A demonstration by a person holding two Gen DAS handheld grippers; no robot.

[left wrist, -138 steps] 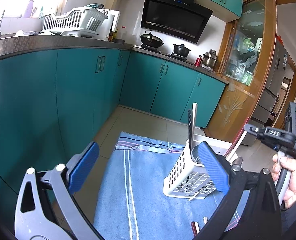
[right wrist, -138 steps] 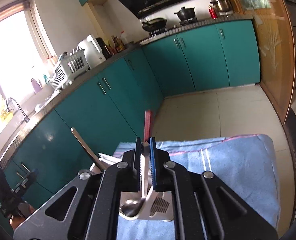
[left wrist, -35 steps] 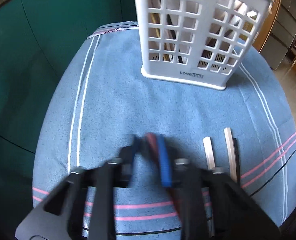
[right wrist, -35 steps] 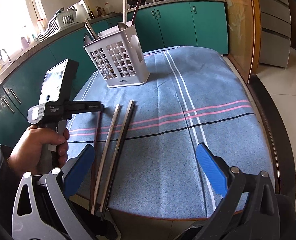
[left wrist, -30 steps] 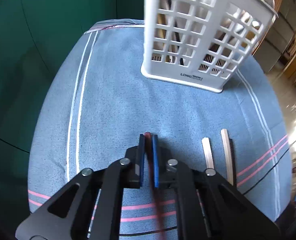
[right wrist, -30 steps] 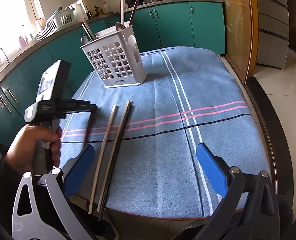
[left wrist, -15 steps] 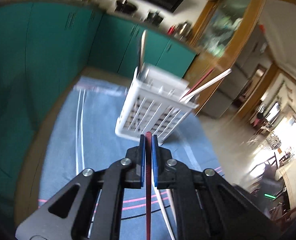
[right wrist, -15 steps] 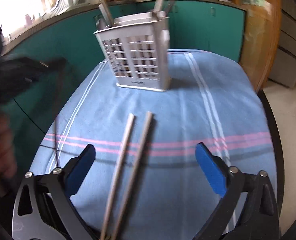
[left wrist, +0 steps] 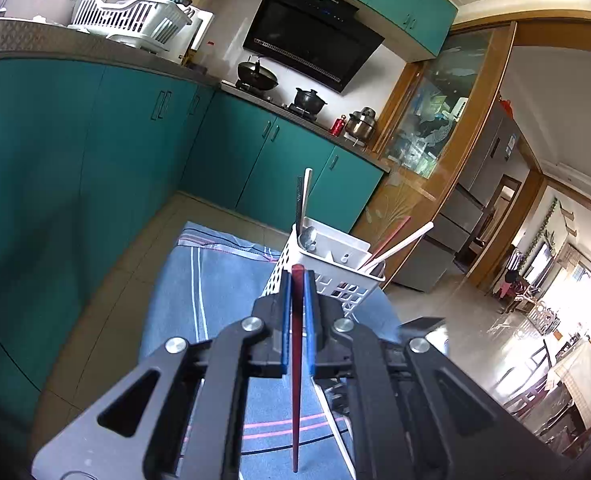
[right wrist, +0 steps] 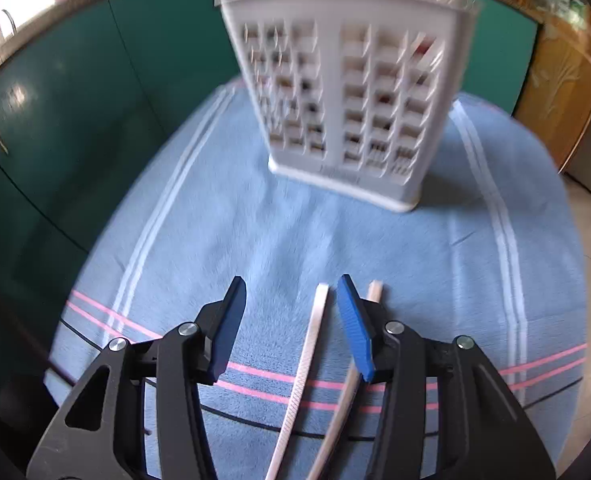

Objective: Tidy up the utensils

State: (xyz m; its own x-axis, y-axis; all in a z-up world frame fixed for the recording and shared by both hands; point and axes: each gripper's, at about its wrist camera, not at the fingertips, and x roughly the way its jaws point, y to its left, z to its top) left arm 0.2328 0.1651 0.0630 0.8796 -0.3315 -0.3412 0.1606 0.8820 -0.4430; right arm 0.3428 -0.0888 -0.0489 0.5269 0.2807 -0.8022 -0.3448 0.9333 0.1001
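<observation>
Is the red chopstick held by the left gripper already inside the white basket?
No, the red chopstick is clamped between the left gripper fingers, short of the white basket.

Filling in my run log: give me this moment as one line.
left tool: shut on red chopstick | right tool: closing, around white chopstick, no contact | caddy: upright

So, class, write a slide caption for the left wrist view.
Left gripper shut on a red chopstick, raised toward the white utensil basket on the blue cloth.

red chopstick (left wrist: 296,364) clamped; two pale chopsticks (right wrist: 310,344) flat.
</observation>
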